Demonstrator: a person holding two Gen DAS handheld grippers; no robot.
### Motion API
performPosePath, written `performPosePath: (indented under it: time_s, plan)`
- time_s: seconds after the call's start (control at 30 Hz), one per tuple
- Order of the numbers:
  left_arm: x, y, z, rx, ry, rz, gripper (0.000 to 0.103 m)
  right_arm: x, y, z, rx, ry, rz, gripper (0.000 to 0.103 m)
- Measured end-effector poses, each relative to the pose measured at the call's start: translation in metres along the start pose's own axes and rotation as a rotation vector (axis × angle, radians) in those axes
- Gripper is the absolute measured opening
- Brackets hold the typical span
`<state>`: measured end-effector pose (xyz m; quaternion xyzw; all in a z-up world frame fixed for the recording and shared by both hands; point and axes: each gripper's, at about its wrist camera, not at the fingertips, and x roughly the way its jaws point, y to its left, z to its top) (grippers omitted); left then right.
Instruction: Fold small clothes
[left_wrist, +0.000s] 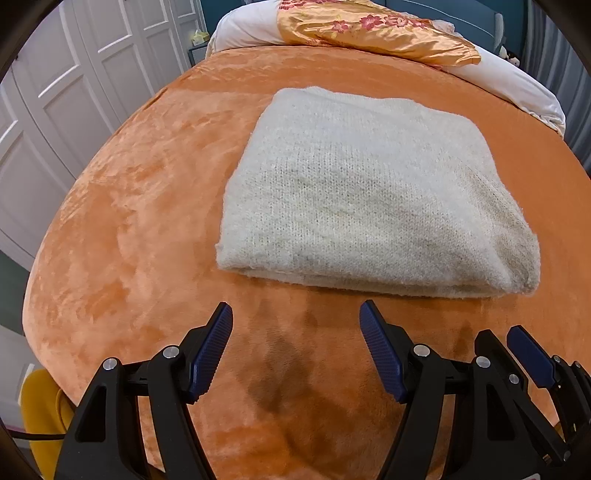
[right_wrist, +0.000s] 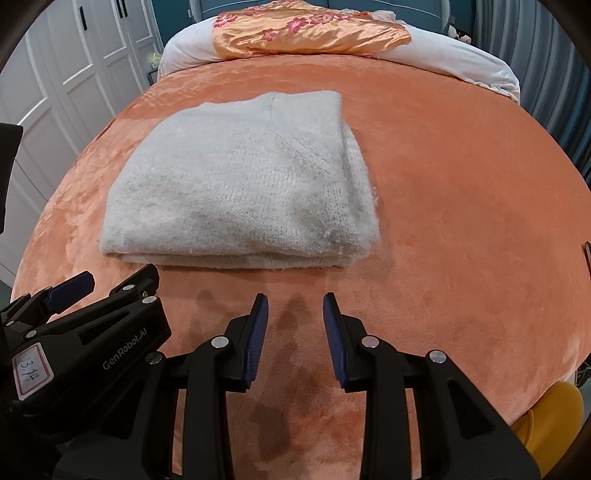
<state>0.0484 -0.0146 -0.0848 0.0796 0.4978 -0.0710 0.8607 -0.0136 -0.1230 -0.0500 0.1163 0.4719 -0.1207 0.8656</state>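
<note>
Orange bedspread (left_wrist: 147, 206), folded cream knit (left_wrist: 369, 192), both hand-held grippers empty, apart, possibly collar seam right-view only.

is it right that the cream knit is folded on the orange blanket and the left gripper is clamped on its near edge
Not quite. The cream knit does lie folded on the orange blanket, but the left gripper is open and short of its near edge, as the left wrist view shows.

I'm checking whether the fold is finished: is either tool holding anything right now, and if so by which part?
Nothing is held. The left tool and right tool both stand open over the orange blanket, short of the folded white sweater.
</note>
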Motion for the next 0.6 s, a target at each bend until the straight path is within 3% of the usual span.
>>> performPosePath:
  time_s: [0.6]
  plan:
    - [0.0032, -0.0056, -0.0006, -0.016, -0.003, 0.032, 0.072, 0.0017, -0.0006, -0.0027, 0.018, -0.011, -0.014, 0.03]
